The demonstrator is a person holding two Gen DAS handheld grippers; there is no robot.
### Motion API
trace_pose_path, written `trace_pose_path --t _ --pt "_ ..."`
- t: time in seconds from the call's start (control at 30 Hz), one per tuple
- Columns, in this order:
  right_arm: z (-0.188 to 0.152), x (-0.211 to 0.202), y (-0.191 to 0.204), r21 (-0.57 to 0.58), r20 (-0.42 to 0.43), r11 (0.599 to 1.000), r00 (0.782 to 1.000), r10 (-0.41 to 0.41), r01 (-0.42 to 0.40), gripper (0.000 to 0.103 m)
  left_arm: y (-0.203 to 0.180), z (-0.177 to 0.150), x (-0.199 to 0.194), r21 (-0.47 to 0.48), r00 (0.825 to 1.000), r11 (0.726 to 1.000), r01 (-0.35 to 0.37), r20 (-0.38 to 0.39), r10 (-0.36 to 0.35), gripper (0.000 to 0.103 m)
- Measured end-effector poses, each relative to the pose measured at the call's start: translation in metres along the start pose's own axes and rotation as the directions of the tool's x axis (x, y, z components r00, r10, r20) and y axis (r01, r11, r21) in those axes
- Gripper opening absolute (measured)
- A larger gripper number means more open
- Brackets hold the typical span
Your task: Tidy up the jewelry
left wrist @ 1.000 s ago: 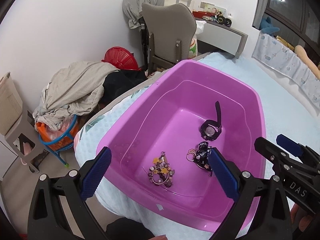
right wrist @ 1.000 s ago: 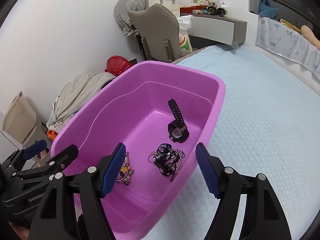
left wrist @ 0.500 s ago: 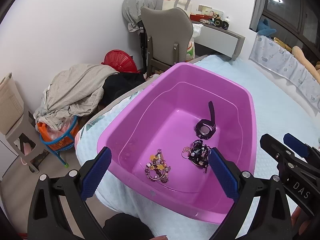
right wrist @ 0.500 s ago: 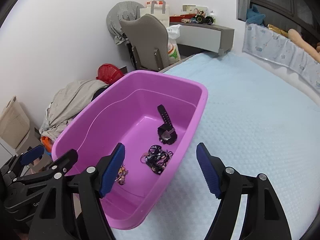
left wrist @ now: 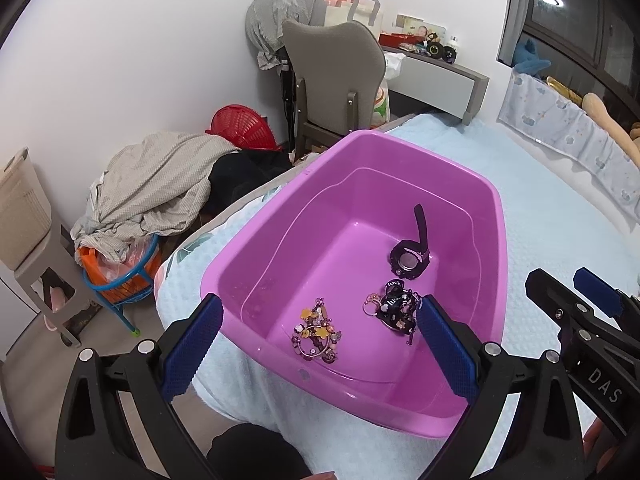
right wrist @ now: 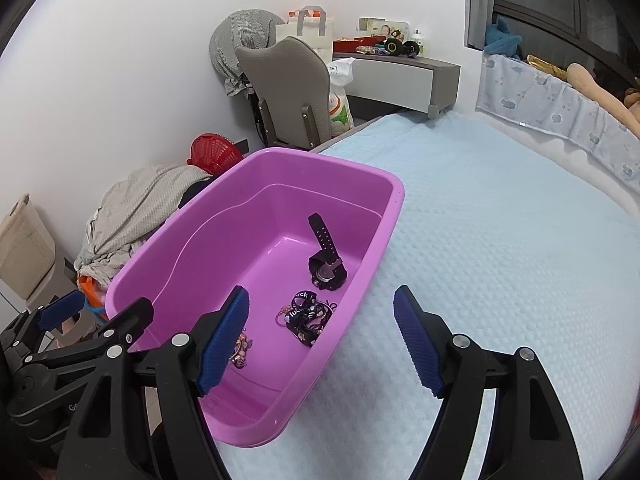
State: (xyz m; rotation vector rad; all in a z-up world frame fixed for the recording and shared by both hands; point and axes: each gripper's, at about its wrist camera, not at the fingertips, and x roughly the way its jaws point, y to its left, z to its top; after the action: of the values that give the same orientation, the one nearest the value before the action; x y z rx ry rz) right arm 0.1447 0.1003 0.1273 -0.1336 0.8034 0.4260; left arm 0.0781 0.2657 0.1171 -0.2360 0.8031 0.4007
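Jewelry lies in the tub [left wrist: 496, 216] on the bed [right wrist: 500, 240]: watch [left wrist: 410, 258] mid-floor, black tangle [left wrist: 394, 308] and charm bracelet [left wrist: 318, 330] by the near wall. Light, snag-prone; pinch the stiff watch strap. Both tongs [left wrist: 320, 344] [right wrist: 322, 338] gape empty.

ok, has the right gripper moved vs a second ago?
Yes. In the right wrist view the pink tub sits lower-left and smaller between the open right gripper than before, so it has backed up and away from the tub.

Left claw [left wrist: 320, 344] and right claw [right wrist: 322, 340] gape wide, angled downward.
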Motion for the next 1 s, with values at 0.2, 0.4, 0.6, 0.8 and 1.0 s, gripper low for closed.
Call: trace_pose_path --t 0.2,0.4,0.6,0.8,1.0 --pt "-0.001 -0.006 0.001 -0.006 0.009 1.0 1.0 -0.001 0.001 0.072 0.001 0.0 -0.006 0.0 1.0 1.0 -0.009 0.014 0.009 0.096" --pt "0.0 -0.008 0.003 -0.012 0.011 1.0 1.0 -0.005 0.005 0.072 0.001 0.0 -0.01 -0.003 1.0 1.0 -0.01 0.018 0.01 0.096" --pt "0.0 -0.009 0.003 -0.008 0.012 1.0 1.0 -0.006 0.006 0.072 0.0 0.0 -0.01 0.002 1.0 1.0 -0.009 0.018 0.009 0.096" --pt "-0.001 -0.01 0.001 -0.005 0.013 1.0 1.0 -0.01 0.011 0.072 -0.001 0.002 -0.01 0.007 1.0 1.0 -0.008 0.019 0.007 0.096" --pt "-0.002 -0.011 -0.001 0.002 0.015 1.0 1.0 -0.012 0.012 0.072 -0.003 0.002 -0.011 0.011 1.0 1.0 -0.006 0.019 0.006 0.096"
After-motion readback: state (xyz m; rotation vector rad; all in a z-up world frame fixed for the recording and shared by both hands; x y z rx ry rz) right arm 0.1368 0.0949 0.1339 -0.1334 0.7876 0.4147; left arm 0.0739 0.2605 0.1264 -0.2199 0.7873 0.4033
